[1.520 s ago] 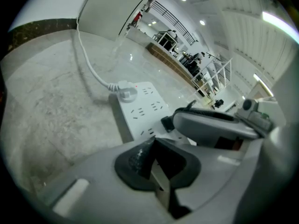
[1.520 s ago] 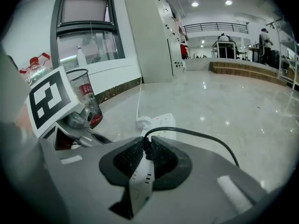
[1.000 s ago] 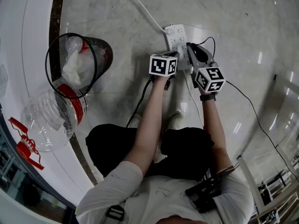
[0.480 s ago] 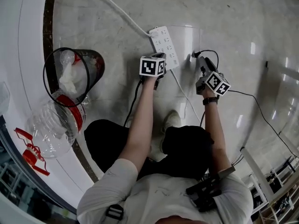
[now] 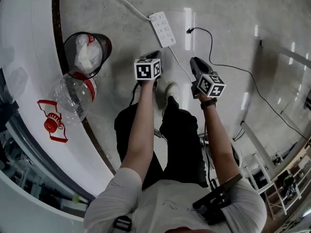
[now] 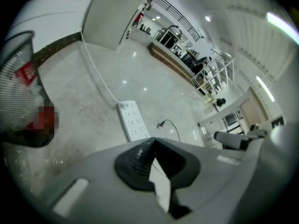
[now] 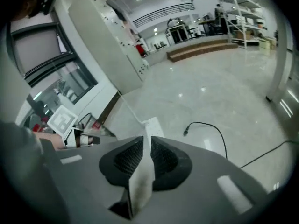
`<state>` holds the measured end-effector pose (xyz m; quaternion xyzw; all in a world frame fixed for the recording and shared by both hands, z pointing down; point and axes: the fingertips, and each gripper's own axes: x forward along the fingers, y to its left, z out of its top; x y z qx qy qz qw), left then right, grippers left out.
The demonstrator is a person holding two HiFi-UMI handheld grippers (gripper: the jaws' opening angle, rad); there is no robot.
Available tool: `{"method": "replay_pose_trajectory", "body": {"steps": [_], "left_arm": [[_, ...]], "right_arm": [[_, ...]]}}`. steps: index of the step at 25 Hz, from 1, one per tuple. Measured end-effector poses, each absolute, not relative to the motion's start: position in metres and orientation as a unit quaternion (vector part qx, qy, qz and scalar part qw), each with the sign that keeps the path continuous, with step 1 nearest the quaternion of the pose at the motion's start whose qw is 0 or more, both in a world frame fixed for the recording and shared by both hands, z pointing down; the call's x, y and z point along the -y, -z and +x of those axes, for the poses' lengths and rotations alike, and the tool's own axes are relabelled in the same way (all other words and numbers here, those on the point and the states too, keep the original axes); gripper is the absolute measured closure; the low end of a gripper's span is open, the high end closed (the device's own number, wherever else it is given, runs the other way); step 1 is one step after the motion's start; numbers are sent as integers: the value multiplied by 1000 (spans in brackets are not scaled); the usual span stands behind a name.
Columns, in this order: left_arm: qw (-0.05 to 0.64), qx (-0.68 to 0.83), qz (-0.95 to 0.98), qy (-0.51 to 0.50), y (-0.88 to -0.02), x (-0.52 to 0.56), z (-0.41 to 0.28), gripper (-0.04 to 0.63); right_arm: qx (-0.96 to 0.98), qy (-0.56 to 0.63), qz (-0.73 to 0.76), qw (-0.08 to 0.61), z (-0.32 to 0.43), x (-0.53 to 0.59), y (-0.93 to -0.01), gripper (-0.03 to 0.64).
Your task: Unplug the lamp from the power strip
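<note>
The white power strip (image 5: 163, 29) lies on the pale marble floor, also seen in the left gripper view (image 6: 134, 122) and the right gripper view (image 7: 153, 125). The lamp's black plug (image 5: 189, 31) lies loose on the floor just right of the strip, out of its sockets, and its black cable runs off to the right. My left gripper (image 5: 154, 54) hangs well above the floor, short of the strip, shut and empty (image 6: 152, 143). My right gripper (image 5: 195, 61) is also raised. Its jaws have just been closing to a narrow slit with nothing between them (image 7: 145, 141).
A black wire bin (image 5: 87, 50) with a white bag stands left of the strip, with a clear water jug (image 5: 73, 98) and a red clip (image 5: 51, 125) beside it. A white curved base runs along the left. The strip's white cord (image 5: 126, 4) leads up-left. Metal racks (image 5: 272, 178) stand at the lower right.
Both grippers have lifted away from the power strip as the person rose. The right gripper let go of the black plug, which now lies on the floor beside the strip.
</note>
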<state>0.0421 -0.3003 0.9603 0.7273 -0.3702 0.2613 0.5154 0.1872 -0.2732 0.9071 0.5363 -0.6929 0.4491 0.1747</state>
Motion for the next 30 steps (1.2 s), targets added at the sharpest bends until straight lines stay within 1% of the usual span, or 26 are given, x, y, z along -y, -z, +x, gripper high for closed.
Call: {"method": "replay_pose_trajectory", "body": {"steps": [1,3,9,11,15,18,21,26,30], "left_arm": [[515,375,727,-255,-931,291,38,598],[510,372,733,-252,-872,268,33,598],[468,372,769,-224,-684,229,9,598],[437,365,791,-222,-624,224,1,598],[348,362,841,-203,-508,244,-21,598],[304,362,862,-180,-425,232,-38,598],[262,365,881,-147,-356,230,-48,598],[190,376,902,-93,-260,206,-43,598],[137,380,913,-57,-198,164,-28,598]], "right_arm": [[703,-445,522,187,172,263,-877,573],[717,-438,503,204,151,245,-814,592],[749,-397,483,222,95,226,-635,606],[758,-379,489,207,80,230,-576,607],[773,-338,516,147,56,254,-457,607],[781,-319,524,114,37,236,-370,607],[802,-261,527,100,21,226,-297,607],[830,-175,523,90,13,196,-220,607],[835,-149,527,58,30,151,-181,607]]}}
